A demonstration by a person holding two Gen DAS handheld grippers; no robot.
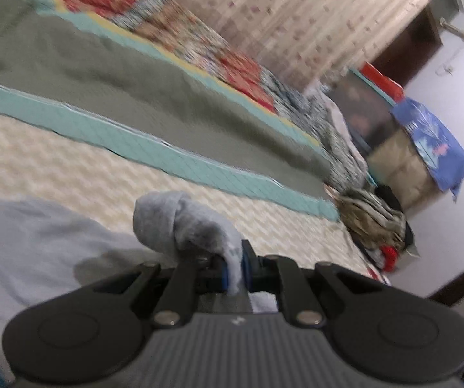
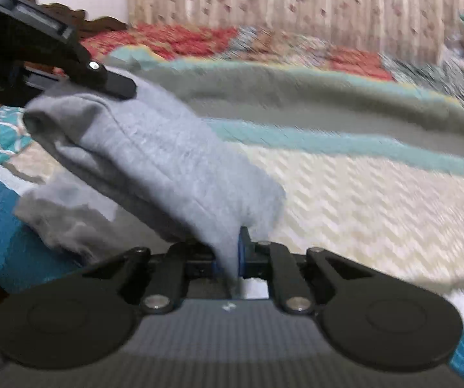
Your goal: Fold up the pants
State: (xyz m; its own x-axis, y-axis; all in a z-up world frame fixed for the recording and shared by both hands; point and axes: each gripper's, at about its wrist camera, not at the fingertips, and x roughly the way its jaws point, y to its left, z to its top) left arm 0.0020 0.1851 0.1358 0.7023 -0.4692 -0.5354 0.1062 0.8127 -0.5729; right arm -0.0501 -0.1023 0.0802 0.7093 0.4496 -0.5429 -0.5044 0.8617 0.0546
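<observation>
Clamped between the blue pads nearest the lens, grey fabric fills the closed jaws of the right hand-held gripper (image 2: 236,260); it belongs to the pants (image 2: 154,158), whose held edge rises from here up and left to the left hand-held gripper (image 2: 115,85). In its own view, the left hand-held gripper (image 1: 233,270) is likewise closed on a bunched fold of the same cloth. Both views are motion-blurred, so fine detail of the grips cannot be confirmed.

Largest item: the bed (image 2: 361,200), covered in cream chevron quilting, which carries the work. Across its far side lies a grey-green blanket with teal border (image 1: 135,97), and beyond that a red patterned quilt (image 1: 238,64) against the curtain (image 2: 296,0).

Judgement: the two grips appear spaced along one edge so the garment hangs between them and can be carried over itself as a fold. The lower part of the pants trails at the near left of the bed.

Room for moving: open cream surface lies ahead and to the right, bounded by the teal border. The near left bed edge is close, and trailing cloth could slip off there.
</observation>
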